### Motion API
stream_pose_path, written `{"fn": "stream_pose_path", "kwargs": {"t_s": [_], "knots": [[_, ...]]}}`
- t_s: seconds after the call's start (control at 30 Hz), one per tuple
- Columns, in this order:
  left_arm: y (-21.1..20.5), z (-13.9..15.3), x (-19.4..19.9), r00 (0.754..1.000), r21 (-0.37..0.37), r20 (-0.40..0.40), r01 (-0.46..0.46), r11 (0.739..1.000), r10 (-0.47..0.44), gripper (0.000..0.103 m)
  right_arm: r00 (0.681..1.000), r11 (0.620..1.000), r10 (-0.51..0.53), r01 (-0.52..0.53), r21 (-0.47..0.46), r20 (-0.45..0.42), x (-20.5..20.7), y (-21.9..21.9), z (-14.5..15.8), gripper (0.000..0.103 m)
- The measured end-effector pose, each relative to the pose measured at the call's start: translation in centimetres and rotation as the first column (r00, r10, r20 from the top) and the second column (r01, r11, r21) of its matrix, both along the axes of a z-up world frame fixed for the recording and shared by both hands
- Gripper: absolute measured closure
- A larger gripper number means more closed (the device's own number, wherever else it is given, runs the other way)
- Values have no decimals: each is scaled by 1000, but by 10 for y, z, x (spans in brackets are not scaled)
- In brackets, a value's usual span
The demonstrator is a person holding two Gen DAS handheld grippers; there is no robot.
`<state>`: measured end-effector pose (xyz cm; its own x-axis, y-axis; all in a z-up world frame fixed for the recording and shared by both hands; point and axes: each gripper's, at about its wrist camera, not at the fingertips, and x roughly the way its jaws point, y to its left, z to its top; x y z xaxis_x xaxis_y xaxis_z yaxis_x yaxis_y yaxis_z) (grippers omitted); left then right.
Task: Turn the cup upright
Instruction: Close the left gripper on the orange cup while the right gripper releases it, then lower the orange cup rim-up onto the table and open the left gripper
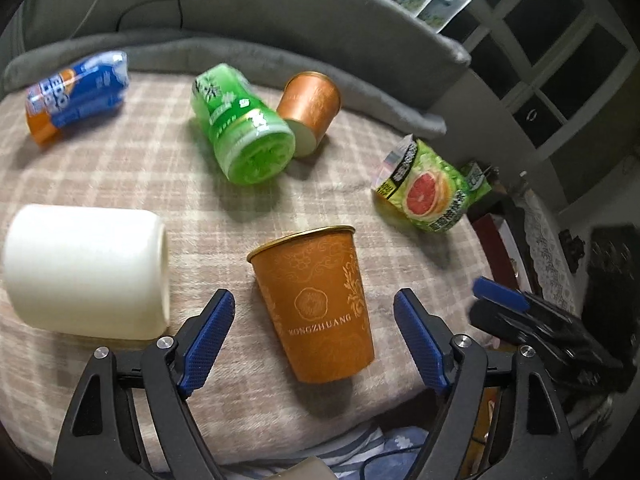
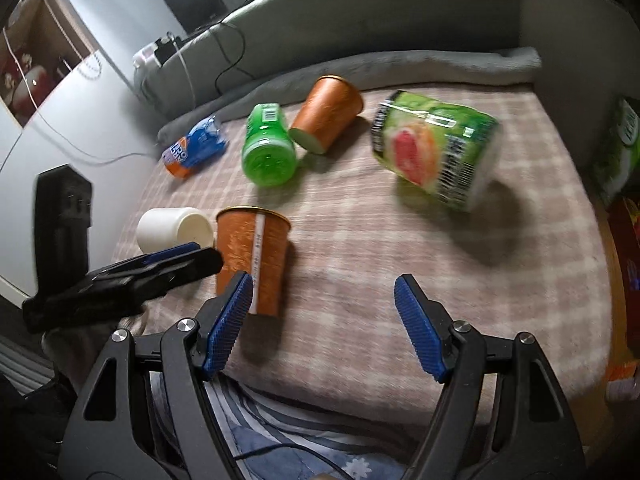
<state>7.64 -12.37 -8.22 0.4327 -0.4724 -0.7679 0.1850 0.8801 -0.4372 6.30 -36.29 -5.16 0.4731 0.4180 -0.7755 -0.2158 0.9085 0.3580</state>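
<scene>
Our left gripper (image 1: 314, 326) has its jaws spread wide, nothing pinched, and an orange paper cup (image 1: 316, 304) stands between and just beyond the blue pads — rim up, base on the plaid blanket (image 1: 120, 168), leaning slightly in this fisheye view. Its long axis runs near vertical, so we judge this one already upright. Our right gripper (image 2: 324, 326) is likewise spread and empty; the same cup sits beside its left pad, outside the gap.

Further out, a second orange cup (image 1: 310, 110) lies on its side, mouth toward us, touching or just beside the green bottle (image 1: 242, 124). Its long axis runs away from the jaws. If that is the cup left to flip, neither arm is clearly nearer.

On the near cup we read "HONGZHUANG" — the first letter is doubtful. The grapefruit-printed green package (image 1: 430, 190) and the blue-and-orange packet (image 1: 76, 94) carry writing too blurred to read. A white roll (image 1: 86, 270) lies to the left.
</scene>
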Motion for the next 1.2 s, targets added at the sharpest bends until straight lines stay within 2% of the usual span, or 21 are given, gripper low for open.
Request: {"fn": "stream_pose_path", "kwargs": {"t_s": [0.23, 0.47, 0.83, 0.93, 1.07, 1.2], "knots": [[-10, -11, 15, 999, 39, -27, -21, 999, 22, 22, 1000, 1000, -17, 17, 25, 2, -5, -13, -4, 27], [-11, -15, 21, 999, 63, -30, -21, 998, 23, 35, 1000, 1000, -20, 20, 24, 9, -4, -11, -5, 27], [-19, -1, 13, 995, 120, 96, -20, 993, 9, 39, 1000, 999, -22, 22, 49, 1, 1, -7, -9, 27], [-19, 0, 12, 993, 108, 120, -16, 994, 3, 39, 1000, 997, -24, 23, 71, 6, 6, -2, -10, 27], [-16, 4, 6, 978, 56, 208, -19, 998, 7, 39, 999, 996, -25, 23, 81, 21, 8, 3, -9, 27], [-24, 4, 4, 952, 75, 304, -34, 997, 9, 39, 999, 997, -27, 24, 77, 34, 7, 6, -10, 27]]}}
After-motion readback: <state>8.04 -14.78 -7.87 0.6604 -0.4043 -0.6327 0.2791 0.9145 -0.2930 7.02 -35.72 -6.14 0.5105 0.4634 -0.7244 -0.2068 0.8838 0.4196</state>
